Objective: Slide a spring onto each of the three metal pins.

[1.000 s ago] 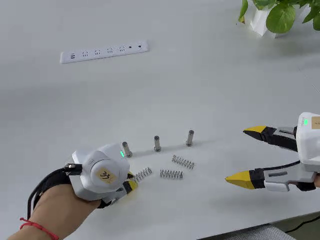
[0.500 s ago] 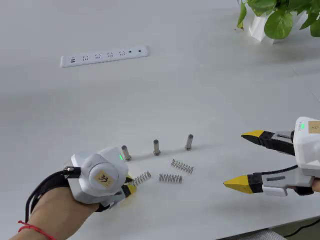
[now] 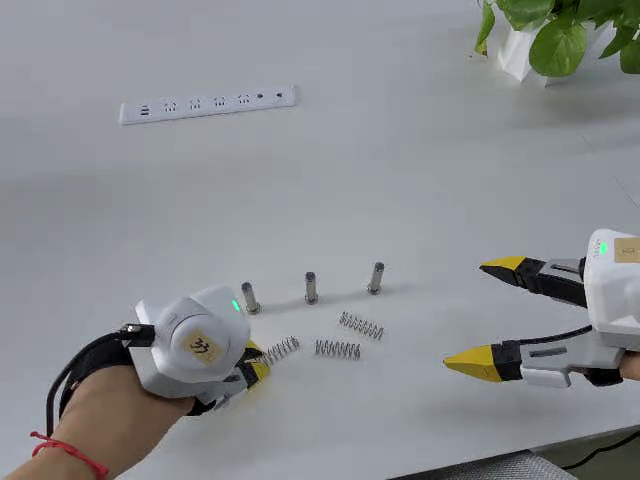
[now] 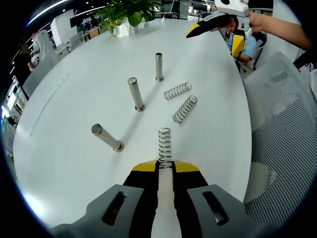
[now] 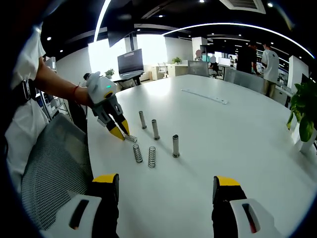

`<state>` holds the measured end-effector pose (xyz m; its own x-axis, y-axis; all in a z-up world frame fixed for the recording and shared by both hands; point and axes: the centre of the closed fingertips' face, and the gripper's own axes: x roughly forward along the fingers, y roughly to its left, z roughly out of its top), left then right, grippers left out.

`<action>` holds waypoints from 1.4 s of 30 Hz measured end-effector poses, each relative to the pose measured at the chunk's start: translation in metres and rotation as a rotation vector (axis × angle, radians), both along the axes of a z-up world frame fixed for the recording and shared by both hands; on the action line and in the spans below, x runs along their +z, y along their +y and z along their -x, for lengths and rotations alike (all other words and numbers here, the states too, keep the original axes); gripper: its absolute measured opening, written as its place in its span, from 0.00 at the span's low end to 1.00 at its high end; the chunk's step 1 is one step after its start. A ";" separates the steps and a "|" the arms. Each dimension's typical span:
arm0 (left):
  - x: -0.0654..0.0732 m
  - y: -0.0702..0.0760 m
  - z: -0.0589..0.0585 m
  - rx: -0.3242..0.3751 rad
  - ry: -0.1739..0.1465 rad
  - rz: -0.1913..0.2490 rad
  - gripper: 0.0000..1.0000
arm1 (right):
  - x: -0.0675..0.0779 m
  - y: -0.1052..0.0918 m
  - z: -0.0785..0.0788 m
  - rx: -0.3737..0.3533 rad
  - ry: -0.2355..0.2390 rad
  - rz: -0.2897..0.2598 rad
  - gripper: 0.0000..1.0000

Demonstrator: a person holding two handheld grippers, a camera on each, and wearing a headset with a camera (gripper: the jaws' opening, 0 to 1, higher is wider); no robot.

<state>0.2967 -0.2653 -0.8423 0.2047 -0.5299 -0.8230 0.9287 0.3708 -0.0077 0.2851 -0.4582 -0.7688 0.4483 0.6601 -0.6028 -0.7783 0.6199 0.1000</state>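
Observation:
Three metal pins (image 3: 250,297) (image 3: 311,287) (image 3: 376,277) stand upright in a row on the white table, all bare. In front of them lie three springs. My left gripper (image 3: 255,366) is shut on the near end of the left spring (image 3: 283,349), which points away along the table towards the pins. In the left gripper view this spring (image 4: 164,144) runs straight out from the jaw tips (image 4: 165,166), with the nearest pin (image 4: 106,138) to its left. The other two springs (image 3: 338,349) (image 3: 361,325) lie loose. My right gripper (image 3: 485,313) hovers open off to the right, holding nothing.
A white power strip (image 3: 208,104) lies at the back left. A potted plant (image 3: 545,35) stands at the back right corner. The table's front edge (image 3: 560,440) runs close below the right gripper, with a mesh chair (image 5: 47,168) beside it.

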 end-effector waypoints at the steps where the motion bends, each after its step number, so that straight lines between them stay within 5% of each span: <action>1: 0.000 0.000 0.000 0.002 0.001 0.002 0.07 | 0.000 0.000 0.000 0.002 0.001 0.002 0.76; 19: 0.009 -0.003 0.005 0.038 0.009 0.064 0.06 | 0.005 0.006 0.000 0.029 0.001 0.016 0.75; 30: 0.035 -0.003 0.010 0.066 -0.016 0.149 0.06 | 0.022 0.020 -0.003 0.077 -0.026 0.017 0.74; 42: 0.074 -0.007 0.014 0.069 -0.064 0.253 0.06 | 0.057 0.058 -0.010 0.168 -0.071 -0.026 0.67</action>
